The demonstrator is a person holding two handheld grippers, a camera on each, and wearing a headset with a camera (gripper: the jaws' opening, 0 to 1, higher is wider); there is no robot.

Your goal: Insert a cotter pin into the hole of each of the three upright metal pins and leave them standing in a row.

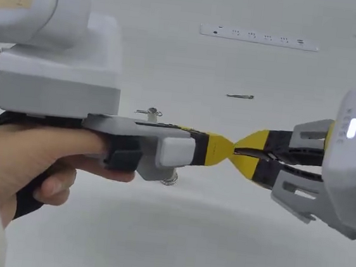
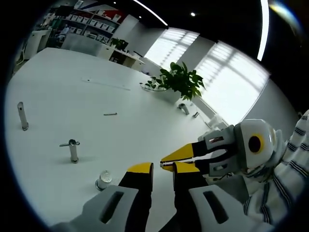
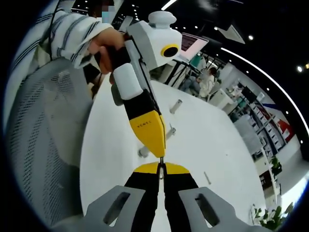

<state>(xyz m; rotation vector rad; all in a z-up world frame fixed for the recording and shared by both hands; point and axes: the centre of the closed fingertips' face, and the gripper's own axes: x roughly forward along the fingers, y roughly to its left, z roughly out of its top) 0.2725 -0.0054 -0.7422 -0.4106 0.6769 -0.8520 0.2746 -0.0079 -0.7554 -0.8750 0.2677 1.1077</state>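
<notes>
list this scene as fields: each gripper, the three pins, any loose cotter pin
right gripper: jaws shut; anything held is too small to tell
left gripper: jaws apart, tips meeting the right gripper's tips
pins: bare pin; pin with a cotter pin through it; nearest pin, state unclear
loose cotter pin: lying on the table

1. Left gripper (image 1: 224, 150): pale grey-white housing, black jaws, yellow tips.
2. Right gripper (image 3: 161, 169): grey-white housing, black jaws, yellow tips.
3. Table (image 1: 218, 240): plain white.
4. Metal pins (image 2: 73, 151): silver-grey.
5. Cotter pin (image 1: 240, 96): dull silver.
6. Sleeve (image 2: 289, 159): white with thin dark stripes.
7. Plant (image 2: 181, 79): green leaves.
</notes>
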